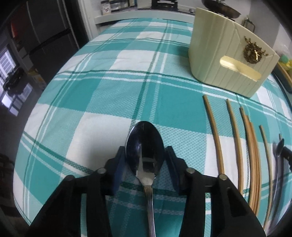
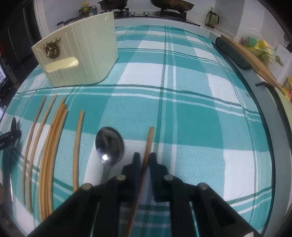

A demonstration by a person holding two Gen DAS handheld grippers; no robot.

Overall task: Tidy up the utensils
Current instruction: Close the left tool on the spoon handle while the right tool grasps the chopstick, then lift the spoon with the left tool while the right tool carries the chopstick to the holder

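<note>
In the left wrist view a steel spoon (image 1: 144, 144) lies bowl-up on the teal checked cloth (image 1: 109, 102). My left gripper (image 1: 145, 151) is closed on it, one blue pad against each side of the bowl. In the right wrist view my right gripper (image 2: 145, 156) is shut on a single wooden chopstick (image 2: 150, 138), which sticks out ahead of the pads. A second spoon (image 2: 109, 144) lies just left of it. Several more chopsticks (image 2: 49, 155) (image 1: 251, 155) lie side by side between the two grippers. The cream utensil holder (image 1: 219, 54) (image 2: 82, 54) stands beyond them.
A stove with dark pans (image 2: 171, 5) runs along the back counter. At the right table edge lie a wooden board (image 2: 255, 62) and a dark roll (image 2: 231, 52). A jar (image 2: 211, 18) stands at the back right. Dark cabinets (image 1: 45, 36) stand to the left.
</note>
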